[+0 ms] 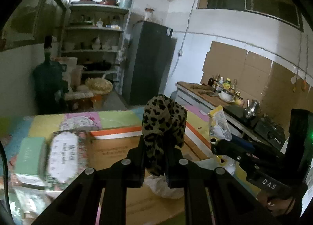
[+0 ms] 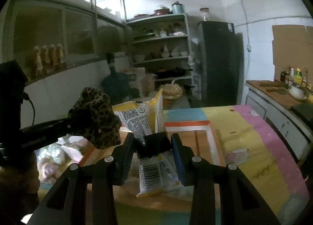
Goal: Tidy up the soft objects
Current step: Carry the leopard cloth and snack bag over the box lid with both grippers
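Observation:
My left gripper [image 1: 155, 146] is shut on a leopard-print cloth [image 1: 163, 123] and holds it up above the flat cardboard box [image 1: 117, 150]. The cloth also shows in the right wrist view [image 2: 97, 119], at the left, with the left gripper's fingers [image 2: 49, 127] on it. My right gripper [image 2: 152, 143] is shut on a yellow and white snack packet [image 2: 142, 123], held above the box. The packet [image 1: 219, 123] and the right gripper [image 1: 215, 145] also show at the right of the left wrist view.
The table has a pastel patchwork cover [image 2: 244, 137]. A patterned packet [image 1: 62, 158], a green box [image 1: 29, 158] and a crumpled white bag [image 1: 164, 186] lie on it. A counter [image 1: 205, 92] with bottles and a stove [image 1: 270, 131] stands to the right. Shelves [image 1: 93, 49] and a dark fridge [image 1: 148, 62] stand behind.

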Demonstrator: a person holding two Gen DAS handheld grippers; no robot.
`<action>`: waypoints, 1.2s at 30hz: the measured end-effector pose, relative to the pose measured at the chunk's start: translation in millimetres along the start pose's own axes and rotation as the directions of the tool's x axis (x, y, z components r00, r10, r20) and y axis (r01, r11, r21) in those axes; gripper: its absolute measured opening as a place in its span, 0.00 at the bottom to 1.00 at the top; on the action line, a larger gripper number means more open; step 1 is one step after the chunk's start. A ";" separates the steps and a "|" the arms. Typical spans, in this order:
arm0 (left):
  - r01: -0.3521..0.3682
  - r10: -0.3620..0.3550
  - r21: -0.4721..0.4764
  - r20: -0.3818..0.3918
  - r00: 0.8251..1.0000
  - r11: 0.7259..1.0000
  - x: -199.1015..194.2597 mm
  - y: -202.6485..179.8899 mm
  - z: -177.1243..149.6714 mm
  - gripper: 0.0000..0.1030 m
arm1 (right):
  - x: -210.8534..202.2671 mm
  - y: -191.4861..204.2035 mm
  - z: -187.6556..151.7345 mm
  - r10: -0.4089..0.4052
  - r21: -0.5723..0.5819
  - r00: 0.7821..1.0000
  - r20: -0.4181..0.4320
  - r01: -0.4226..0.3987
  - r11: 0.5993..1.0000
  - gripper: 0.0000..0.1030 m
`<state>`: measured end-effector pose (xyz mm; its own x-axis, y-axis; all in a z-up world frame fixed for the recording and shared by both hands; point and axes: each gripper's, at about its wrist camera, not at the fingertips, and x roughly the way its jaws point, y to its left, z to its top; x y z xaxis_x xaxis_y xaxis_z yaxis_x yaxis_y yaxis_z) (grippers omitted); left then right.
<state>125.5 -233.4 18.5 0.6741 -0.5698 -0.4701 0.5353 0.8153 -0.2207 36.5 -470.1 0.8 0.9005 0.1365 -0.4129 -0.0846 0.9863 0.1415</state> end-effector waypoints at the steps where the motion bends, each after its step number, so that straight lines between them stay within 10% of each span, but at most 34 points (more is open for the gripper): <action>1: 0.007 -0.007 -0.008 -0.010 1.000 1.000 7.2 -2.3 0.9 0.15 | 3.5 -4.6 1.6 -0.007 0.001 1.000 -0.007 0.007 1.000 0.38; 36: -0.048 -0.019 -0.210 -0.307 0.952 0.977 148.2 8.7 -5.5 0.15 | 104.2 -63.2 -3.2 -0.076 0.077 0.965 -0.252 0.098 0.992 0.38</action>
<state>227.3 -310.2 -57.8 0.4752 -0.5261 -0.7053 0.3835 0.8453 -0.3721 134.4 -517.9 -54.1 0.7678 0.0802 -0.6357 0.0371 0.9849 0.1690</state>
